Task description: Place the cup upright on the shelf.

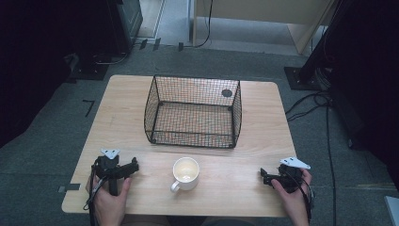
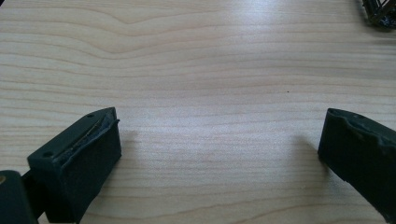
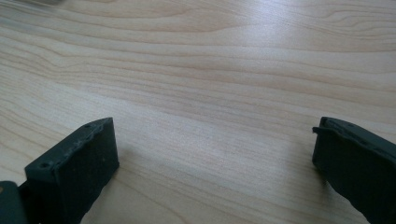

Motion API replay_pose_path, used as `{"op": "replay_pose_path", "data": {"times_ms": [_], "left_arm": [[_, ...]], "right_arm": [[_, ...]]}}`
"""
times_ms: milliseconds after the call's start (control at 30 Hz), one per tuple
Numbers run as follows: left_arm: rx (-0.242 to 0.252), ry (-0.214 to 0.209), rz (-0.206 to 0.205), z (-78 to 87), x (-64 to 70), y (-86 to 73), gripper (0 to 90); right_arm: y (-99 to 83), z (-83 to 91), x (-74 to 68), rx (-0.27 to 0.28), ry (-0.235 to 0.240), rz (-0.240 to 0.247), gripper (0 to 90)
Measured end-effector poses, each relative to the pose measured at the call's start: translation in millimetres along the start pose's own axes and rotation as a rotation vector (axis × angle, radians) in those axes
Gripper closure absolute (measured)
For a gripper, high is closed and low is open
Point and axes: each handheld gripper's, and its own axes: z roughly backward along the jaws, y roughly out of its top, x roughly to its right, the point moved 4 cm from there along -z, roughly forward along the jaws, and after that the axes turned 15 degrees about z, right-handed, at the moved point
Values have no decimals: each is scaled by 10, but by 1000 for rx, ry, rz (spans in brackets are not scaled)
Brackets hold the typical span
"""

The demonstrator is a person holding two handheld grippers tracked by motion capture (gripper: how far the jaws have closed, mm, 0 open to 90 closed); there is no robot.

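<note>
Overhead, from the high view, a white mug [image 1: 186, 173] stands upright near the front edge of the wooden table [image 1: 122, 117], its handle turned toward the person and slightly to their left; behind it, apart from it, sits a black wire basket [image 1: 193, 111], empty as far as the mesh lets one see; the left gripper [image 1: 133, 166] rests on the table beside the mug on one side and the right gripper [image 1: 263, 176] lies farther off on the other, each held in a hand, neither touching the mug.

Next, in the left gripper view, the left gripper [image 2: 219, 135] has its jaws spread wide with nothing but bare wood grain between them; a corner of the basket [image 2: 380, 11] peeps in at the top right.

Lastly, in the right gripper view, the right gripper [image 3: 215, 137] likewise stands wide apart over bare table, pinching nothing.

Judging from this layout, the step in hand looks like reaching for the mug, probably to lift it into the basket; the nearer left gripper seems the natural choice; it would do well to straddle the rim or the handle squarely before closing, to keep the mug upright, and to lift clear of the basket's wall before lowering.
</note>
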Motion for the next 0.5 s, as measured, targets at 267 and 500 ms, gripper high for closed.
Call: {"op": "replay_pose_path", "data": {"times_ms": [267, 500], "left_arm": [[0, 3, 3, 1, -3, 1, 0], [0, 3, 3, 1, -3, 0, 0]], "right_arm": [[1, -1, 0, 0, -1, 2, 0], [5, 18, -28, 3, -14, -11, 42]]}}
